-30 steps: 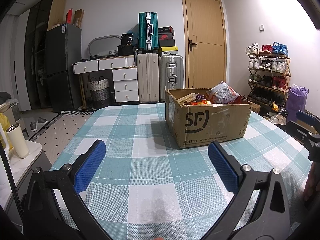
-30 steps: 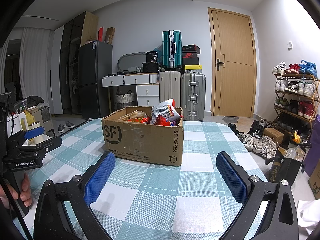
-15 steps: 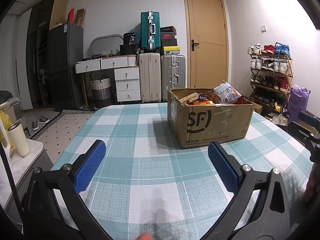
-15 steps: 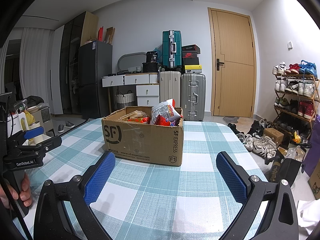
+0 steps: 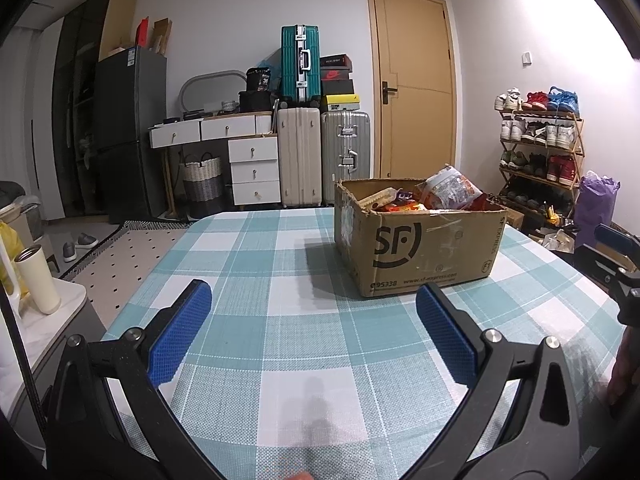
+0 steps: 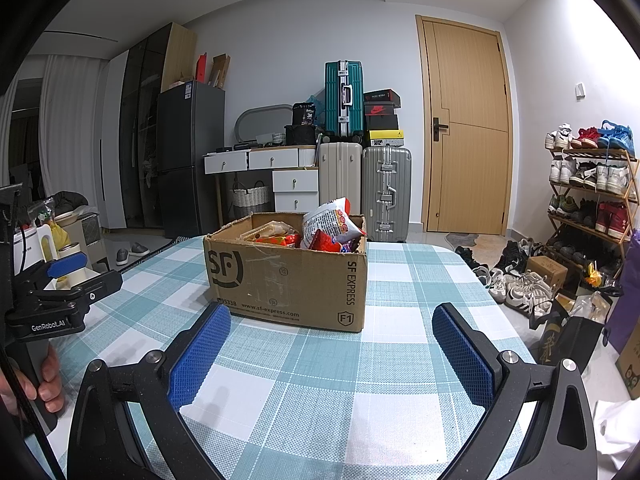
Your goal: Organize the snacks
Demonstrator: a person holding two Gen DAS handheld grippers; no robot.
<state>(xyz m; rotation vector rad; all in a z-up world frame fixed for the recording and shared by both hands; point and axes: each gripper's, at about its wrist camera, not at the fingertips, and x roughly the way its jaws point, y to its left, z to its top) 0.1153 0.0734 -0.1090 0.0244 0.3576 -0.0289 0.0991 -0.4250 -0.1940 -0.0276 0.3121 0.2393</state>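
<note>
Plainly, nothing is in hand yet. The left gripper [image 5: 312, 316] sits low in the left wrist view with its blue pads spread wide over bare checked tablecloth [image 5: 256, 240], and the right gripper [image 6: 330, 340] is likewise released, its fingers parted at the bottom of the right wrist view.

The snacks [image 6: 316, 234] are heaped in the cardboard box [image 6: 288, 276] printed with SF, which stands on the table right of centre in the left wrist view and just left of centre in the right wrist view. A puffy white and red bag [image 6: 332, 220] pokes above the rim; flatter orange and red packets [image 5: 400, 206] lie beside it.

These look light, soft and crinkly, with slick film that could slide between the pads (and contents that may crush). A gentle pinch on the puffy bag's sealed top edge seems the safest hold. The box itself looks stiff, though its torn rim is a poor place to grip.
</note>
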